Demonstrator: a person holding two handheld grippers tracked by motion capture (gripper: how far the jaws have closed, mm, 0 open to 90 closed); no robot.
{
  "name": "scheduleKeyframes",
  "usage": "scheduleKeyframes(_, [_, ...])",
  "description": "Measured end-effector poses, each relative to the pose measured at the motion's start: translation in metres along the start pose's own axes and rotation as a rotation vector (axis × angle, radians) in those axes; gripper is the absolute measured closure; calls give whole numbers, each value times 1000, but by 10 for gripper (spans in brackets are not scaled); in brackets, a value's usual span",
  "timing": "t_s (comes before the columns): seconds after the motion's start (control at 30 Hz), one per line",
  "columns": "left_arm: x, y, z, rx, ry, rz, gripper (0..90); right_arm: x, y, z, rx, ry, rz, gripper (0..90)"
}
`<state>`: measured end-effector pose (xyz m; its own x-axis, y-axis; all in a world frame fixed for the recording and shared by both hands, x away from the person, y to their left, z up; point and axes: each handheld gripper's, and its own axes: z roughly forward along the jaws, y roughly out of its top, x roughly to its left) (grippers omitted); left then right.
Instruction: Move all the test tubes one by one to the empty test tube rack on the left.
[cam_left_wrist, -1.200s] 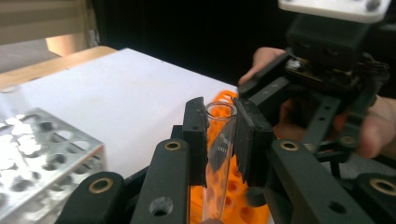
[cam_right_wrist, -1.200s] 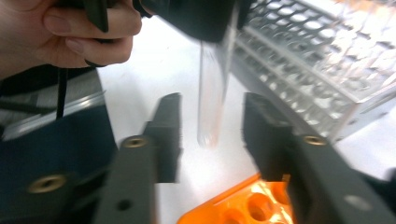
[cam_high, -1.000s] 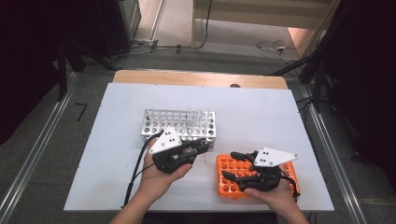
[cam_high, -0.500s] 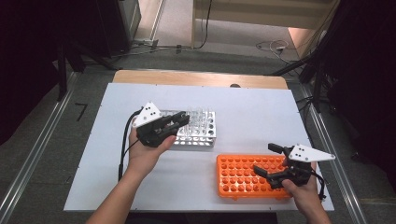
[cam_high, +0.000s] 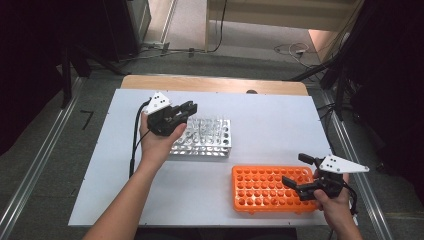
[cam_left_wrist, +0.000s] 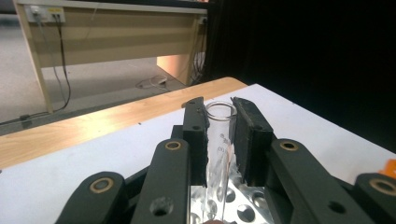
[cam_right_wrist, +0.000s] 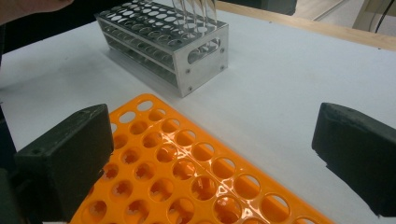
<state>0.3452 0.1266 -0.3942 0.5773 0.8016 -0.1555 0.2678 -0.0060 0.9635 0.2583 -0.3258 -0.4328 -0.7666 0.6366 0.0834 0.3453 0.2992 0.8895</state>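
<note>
Nearest me, I am holding the right gripper (cam_high: 301, 175) wide and empty over the right end of the flat orange plastic tube rack (cam_high: 260, 187). Farther off, I am pinching a clear glass test tube (cam_left_wrist: 218, 140) between the jaws of the left gripper (cam_high: 185, 112), above the left end of the silver perforated metal rack (cam_high: 212, 137). I am judging this a transfer step; next the tube needs lowering into a hole. Half a second ago, both grippers were already apart.
</note>
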Motion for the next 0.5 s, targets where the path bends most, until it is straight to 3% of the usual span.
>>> scheduleKeyframes(0.37, [13,-10,21,22,66,-22,757,-1,0,-2,-1,0,2,0])
scheduleKeyframes(0.5, [14,-11,24,20,71,-23,757,0,0,-3,-2,-1,2,0])
